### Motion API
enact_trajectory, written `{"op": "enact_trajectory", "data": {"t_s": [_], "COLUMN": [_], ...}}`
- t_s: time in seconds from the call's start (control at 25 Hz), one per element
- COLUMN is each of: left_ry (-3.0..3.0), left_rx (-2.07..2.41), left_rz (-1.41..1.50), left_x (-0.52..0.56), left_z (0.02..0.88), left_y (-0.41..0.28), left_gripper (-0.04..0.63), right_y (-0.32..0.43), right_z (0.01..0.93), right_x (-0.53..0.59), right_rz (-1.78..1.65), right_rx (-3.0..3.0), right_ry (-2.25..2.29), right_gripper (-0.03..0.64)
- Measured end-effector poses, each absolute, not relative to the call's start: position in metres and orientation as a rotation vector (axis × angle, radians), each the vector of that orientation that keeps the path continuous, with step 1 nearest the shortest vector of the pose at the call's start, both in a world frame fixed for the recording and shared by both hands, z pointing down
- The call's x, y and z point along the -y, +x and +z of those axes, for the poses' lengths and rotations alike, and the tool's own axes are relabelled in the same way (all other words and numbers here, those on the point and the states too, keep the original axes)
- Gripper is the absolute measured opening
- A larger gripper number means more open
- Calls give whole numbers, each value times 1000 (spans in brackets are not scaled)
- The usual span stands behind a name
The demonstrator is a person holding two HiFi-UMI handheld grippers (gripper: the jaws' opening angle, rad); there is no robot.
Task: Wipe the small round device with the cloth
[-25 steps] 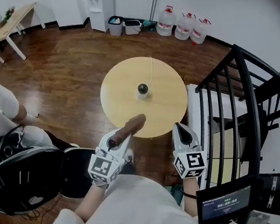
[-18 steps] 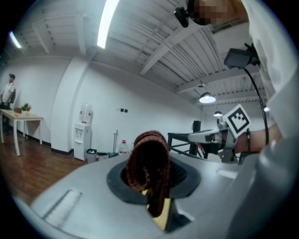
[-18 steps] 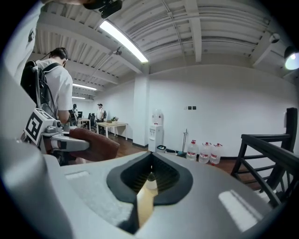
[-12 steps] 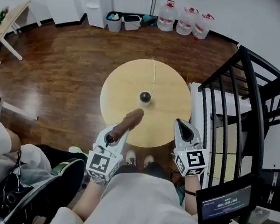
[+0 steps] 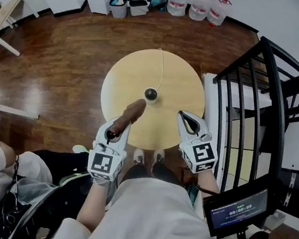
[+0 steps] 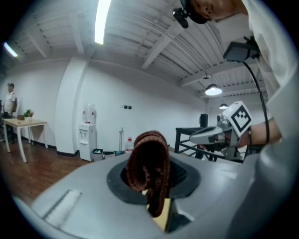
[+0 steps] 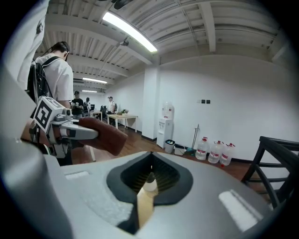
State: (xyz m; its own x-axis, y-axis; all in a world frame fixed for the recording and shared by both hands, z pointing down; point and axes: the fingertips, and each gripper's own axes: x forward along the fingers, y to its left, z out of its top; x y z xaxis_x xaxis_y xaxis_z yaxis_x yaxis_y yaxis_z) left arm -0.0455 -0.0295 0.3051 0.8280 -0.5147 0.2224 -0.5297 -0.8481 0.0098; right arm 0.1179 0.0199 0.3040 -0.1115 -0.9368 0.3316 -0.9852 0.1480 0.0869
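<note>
Down by our right side, closest to us, a small screen (image 5: 236, 211) shows pale text on a dark ground. Just ahead of our body we hold the left gripper (image 5: 116, 132) with its jaws clamped on a brown cloth (image 5: 129, 115). The left gripper view shows the knitted cloth pinched between the pads and folded into a loop that stands up in front of them. From the head view the cloth reaches out from that gripper over the near part of the round wooden table (image 5: 133, 70). Its far end lies near the small round device (image 5: 151, 94) but apart from it.

On our right we hold the right gripper (image 5: 186, 118) at the table's near rim, about level with the left one. Its jaws are pressed together with nothing between them.

Further out, the dark device sits near the table's middle, between the lines of the two grippers. A thin white cable (image 5: 159, 72) runs from it to the table's far edge. A black railing (image 5: 267, 92) stands to the right of the table. Beyond lies dark wooden floor (image 5: 51, 58), and along the far wall stand three water jugs (image 5: 201, 6) and two bins (image 5: 128, 7).
</note>
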Motion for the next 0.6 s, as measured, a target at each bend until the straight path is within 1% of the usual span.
{"op": "enact_trajectory", "data": {"t_s": [0.36, 0.6], "left_ry": [3054, 3106], "left_rx": [902, 935], "left_rz": [451, 582], "left_x": [83, 103], "left_z": [332, 359], "left_y": [-27, -1], "left_gripper": [72, 72], "right_y": [118, 120], "right_z": [363, 412], "right_x": [27, 56], "right_rz": [134, 237], "right_rx": [2064, 2164], "right_ry": [1670, 1471], "right_gripper": [2, 3]}}
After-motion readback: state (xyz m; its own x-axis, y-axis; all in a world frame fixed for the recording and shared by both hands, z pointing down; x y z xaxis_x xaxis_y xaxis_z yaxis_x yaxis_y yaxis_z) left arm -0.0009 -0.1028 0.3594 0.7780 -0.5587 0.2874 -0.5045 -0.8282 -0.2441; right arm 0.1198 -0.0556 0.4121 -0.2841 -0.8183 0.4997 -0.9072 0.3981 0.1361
